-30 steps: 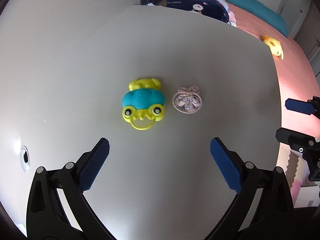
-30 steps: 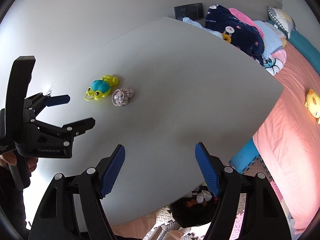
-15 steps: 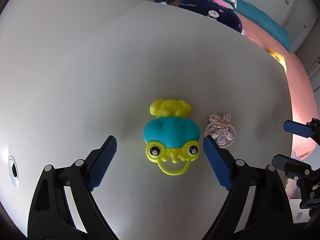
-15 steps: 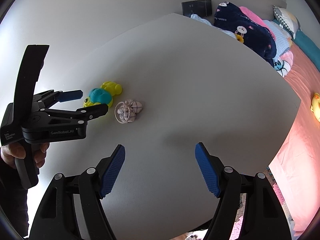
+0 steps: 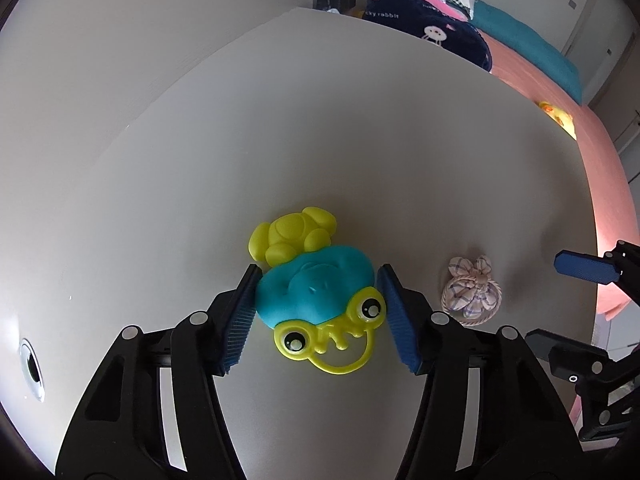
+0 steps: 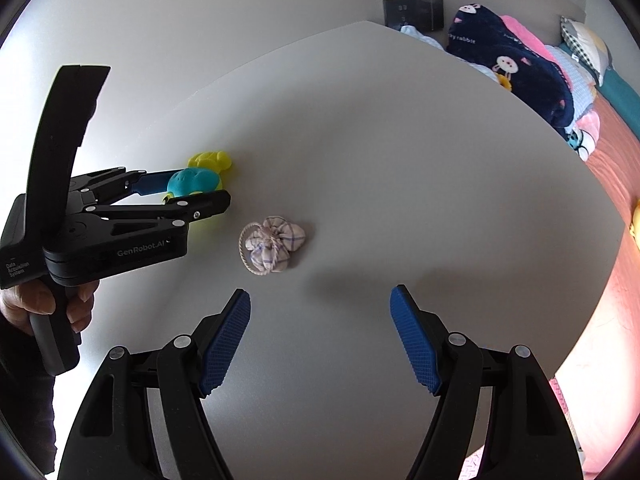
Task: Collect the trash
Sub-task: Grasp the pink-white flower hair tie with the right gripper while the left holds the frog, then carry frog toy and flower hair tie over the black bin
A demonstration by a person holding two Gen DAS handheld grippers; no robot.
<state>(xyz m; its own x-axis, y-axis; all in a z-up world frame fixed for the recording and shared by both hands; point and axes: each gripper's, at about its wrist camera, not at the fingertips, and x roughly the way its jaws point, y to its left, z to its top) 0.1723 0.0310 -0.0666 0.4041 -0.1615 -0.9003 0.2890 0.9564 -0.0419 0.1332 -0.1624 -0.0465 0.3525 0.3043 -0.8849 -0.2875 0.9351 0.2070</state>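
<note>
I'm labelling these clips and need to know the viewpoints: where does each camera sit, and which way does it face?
Left wrist: rides the left tool, looking steeply down the table; its jaws are closing around the frog toy.
Right wrist: rides the right tool, facing down the table, open over bare surface; a hand holding the left tool shows at left.
Shared: frog toy, cloth pouch, table, bed.

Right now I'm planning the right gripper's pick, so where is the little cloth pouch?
The cloth pouch lies on the white table, ahead-left of the right gripper, beside the frog toy.
</note>
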